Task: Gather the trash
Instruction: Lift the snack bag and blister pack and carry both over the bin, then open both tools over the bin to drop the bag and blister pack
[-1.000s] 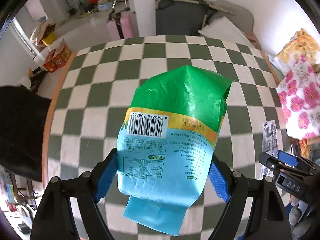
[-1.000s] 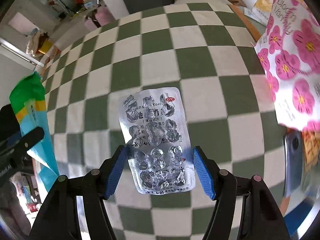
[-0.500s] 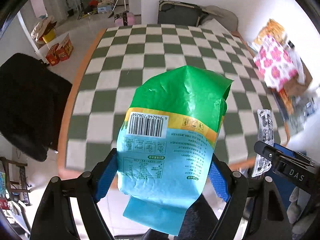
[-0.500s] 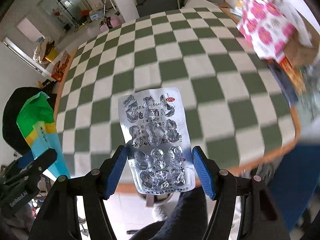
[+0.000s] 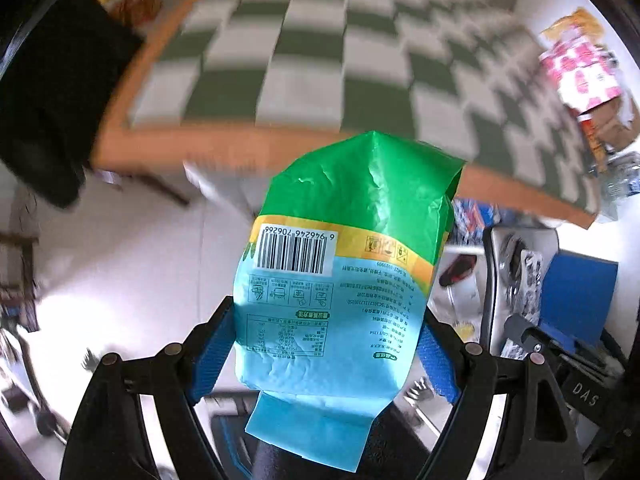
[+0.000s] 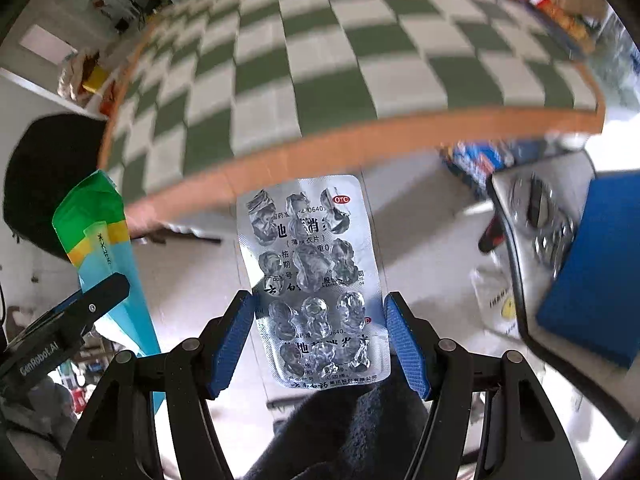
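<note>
Background: checkered table [image 5: 304,60] with orange rim, blurred, beyond both grippers; pale floor below. We note left gripper [image 5: 326,344] pinching green-blue snack bag [image 5: 344,264], long axis upright, green end pointing away. Right gripper [image 6: 320,338] pinching empty pill blister pack [image 6: 314,276], long axis upright, held off table edge.

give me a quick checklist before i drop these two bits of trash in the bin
1. Left gripper shut on green and blue bag: ok.
2. Right gripper shut on empty blister pack: ok.
3. Both items clear of checkered table: ok.
4. Bin opening in view to the right: ok.
5. Items over the bin opening: not ok, both are left of it.
6. Room left in bin: cannot tell.
</note>
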Demonstrator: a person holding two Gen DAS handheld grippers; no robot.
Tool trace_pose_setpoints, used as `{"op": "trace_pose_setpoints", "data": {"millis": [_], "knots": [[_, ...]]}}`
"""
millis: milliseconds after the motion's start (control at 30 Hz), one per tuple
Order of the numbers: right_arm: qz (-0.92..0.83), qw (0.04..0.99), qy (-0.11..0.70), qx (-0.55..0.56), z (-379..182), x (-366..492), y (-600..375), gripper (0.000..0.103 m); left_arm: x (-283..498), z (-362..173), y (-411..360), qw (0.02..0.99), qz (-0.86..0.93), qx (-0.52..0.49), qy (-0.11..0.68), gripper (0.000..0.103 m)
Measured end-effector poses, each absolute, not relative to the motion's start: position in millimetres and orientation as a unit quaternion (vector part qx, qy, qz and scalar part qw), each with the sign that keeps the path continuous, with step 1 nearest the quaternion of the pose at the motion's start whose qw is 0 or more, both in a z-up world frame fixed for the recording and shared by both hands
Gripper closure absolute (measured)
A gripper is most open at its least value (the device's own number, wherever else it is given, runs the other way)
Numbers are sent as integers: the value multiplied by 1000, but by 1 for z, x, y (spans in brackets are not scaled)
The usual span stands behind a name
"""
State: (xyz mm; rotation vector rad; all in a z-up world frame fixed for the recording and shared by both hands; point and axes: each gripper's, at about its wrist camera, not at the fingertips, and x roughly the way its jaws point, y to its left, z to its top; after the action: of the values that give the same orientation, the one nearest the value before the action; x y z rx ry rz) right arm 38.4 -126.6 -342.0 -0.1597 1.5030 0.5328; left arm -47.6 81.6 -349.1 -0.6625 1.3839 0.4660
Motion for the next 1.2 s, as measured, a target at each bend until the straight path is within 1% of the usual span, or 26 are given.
{"op": "trace_pose_setpoints", "data": {"millis": [133,167,333,467,600,667,767,900,933,967,1000,1033,1200], "knots": [[224,668,706,-72,-410,31,-138,34,-52,-438,89,644,211,-350,646,22],[220,662,713,-73,-430,31,-140,34,-51,-468,93,630,212,-364,652,22],[201,637,742,-63,-546,38,-140,34,-44,-601,114,576,219,-425,663,22],[199,615,760,-61,-638,46,-125,34,-36,-677,127,557,218,-424,680,22],[207,605,765,-76,-708,52,-106,34,-31,-734,131,542,205,-432,692,20],[211,601,767,-80,-738,54,-97,34,-32,-755,132,531,194,-448,693,16],[215,598,768,-85,-772,57,-86,34,-30,-769,134,525,192,-462,688,6],[231,569,787,-57,-804,60,-79,33,-40,-760,136,538,204,-448,684,5],[238,564,789,-50,-806,59,-78,31,-45,-753,135,542,210,-442,683,5],[244,560,790,-45,-808,59,-77,24,-47,-750,135,547,215,-435,682,5],[251,559,789,-44,-807,58,-75,6,-51,-743,136,556,224,-420,682,5],[258,561,786,-43,-803,57,-74,0,-52,-735,134,565,235,-403,680,5],[262,582,765,-89,-777,50,-73,0,-63,-685,121,606,293,-302,675,5]]}}
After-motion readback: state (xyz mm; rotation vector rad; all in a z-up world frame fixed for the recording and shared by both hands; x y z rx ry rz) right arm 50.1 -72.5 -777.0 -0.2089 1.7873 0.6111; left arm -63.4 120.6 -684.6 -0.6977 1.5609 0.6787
